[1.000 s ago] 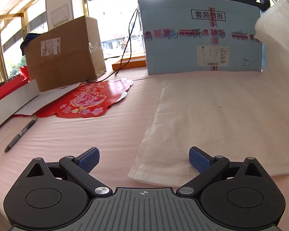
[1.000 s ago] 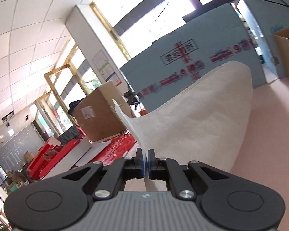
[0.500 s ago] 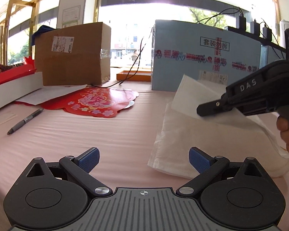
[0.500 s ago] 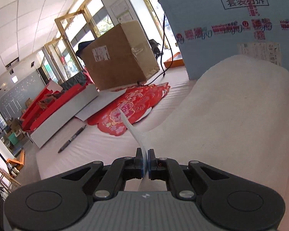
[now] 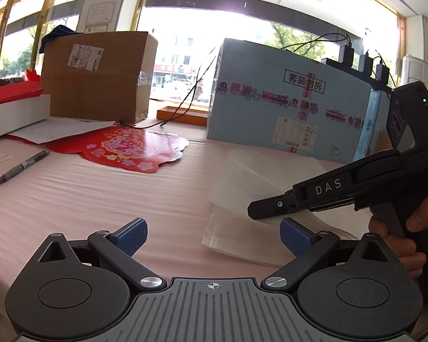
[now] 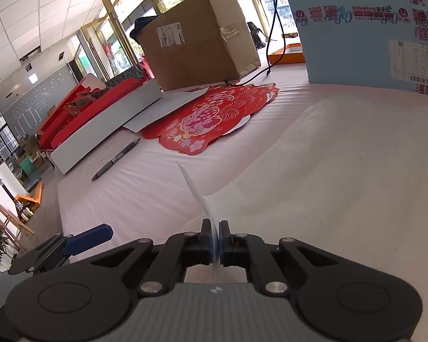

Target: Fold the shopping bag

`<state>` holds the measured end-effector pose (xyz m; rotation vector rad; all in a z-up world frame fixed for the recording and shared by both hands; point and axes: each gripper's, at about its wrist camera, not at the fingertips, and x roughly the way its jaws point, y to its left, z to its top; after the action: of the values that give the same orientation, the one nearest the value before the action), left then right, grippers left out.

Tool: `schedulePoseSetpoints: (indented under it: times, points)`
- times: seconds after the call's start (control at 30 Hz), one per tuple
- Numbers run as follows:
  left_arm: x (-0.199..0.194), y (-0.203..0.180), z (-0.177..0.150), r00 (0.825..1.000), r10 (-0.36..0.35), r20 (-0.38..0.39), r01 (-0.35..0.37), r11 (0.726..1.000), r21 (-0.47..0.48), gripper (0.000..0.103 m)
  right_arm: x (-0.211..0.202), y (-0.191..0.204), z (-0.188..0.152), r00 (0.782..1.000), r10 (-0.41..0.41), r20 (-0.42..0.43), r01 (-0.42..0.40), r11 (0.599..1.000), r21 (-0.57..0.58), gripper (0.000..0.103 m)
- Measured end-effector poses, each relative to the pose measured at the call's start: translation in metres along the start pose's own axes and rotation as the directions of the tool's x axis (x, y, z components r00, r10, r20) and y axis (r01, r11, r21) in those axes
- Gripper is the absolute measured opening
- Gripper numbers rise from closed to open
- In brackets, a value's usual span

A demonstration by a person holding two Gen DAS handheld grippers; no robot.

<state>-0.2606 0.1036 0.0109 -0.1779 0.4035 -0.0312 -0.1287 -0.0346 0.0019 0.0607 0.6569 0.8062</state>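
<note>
A white non-woven shopping bag [image 5: 242, 182] lies on the pink table, its right part folded over to the left. My right gripper [image 6: 215, 239] is shut on the bag's edge [image 6: 197, 191] and holds it low over the bag's near left corner; the gripper also shows in the left wrist view [image 5: 254, 211]. The bag fills the right half of the right wrist view [image 6: 342, 171]. My left gripper [image 5: 212, 235] is open and empty, just in front of the bag's near left corner; one of its blue fingers [image 6: 88, 238] shows in the right wrist view.
A light blue carton [image 5: 285, 102] stands behind the bag. A brown cardboard box [image 5: 97, 77] stands at the back left. A red paper cutout [image 5: 122, 148], white sheets [image 5: 57, 128] and a pen [image 5: 22, 166] lie on the pink table [image 5: 100, 196] to the left.
My right gripper has carried the bag's edge down and to the left, laying the bag over itself. The left gripper stays open and has come lower and closer to the bag.
</note>
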Motion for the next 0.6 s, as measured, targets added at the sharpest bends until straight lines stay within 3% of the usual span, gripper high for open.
schedulePoseSetpoints:
  times: [0.17, 0.2, 0.23, 0.3, 0.4, 0.6]
  points:
    - [0.001, -0.005, 0.001, 1.000, 0.010, -0.015, -0.009, 1.000, 0.012, 0.100, 0.001, -0.003, 0.000, 0.998, 0.049, -0.033, -0.048, 0.999, 0.023, 0.014]
    - [0.000, -0.006, 0.001, 1.000, 0.006, -0.015, -0.005, 1.000, 0.017, 0.100, 0.000, -0.003, 0.000, 0.997, 0.068, -0.044, -0.066, 0.997, 0.030, 0.023]
    - [-0.001, -0.008, 0.001, 1.000, 0.002, -0.016, -0.002, 1.000, 0.021, 0.100, -0.002, -0.004, 0.000, 0.995, 0.086, -0.055, -0.085, 0.996, 0.037, 0.043]
    - [-0.003, -0.011, 0.002, 1.000, -0.003, -0.015, 0.003, 0.999, 0.032, 0.100, -0.011, -0.005, 0.002, 0.991, 0.123, -0.050, -0.120, 0.991, 0.055, 0.068]
    - [-0.008, -0.017, 0.006, 1.000, -0.014, -0.002, 0.015, 0.999, 0.049, 0.100, -0.038, -0.011, 0.005, 0.990, 0.140, 0.015, -0.140, 0.989, 0.054, 0.072]
    - [0.004, -0.050, 0.019, 0.997, -0.075, 0.023, 0.072, 0.991, 0.109, 0.100, -0.095, -0.059, 0.015, 0.985, -0.020, 0.170, 0.002, 0.995, 0.103, 0.079]
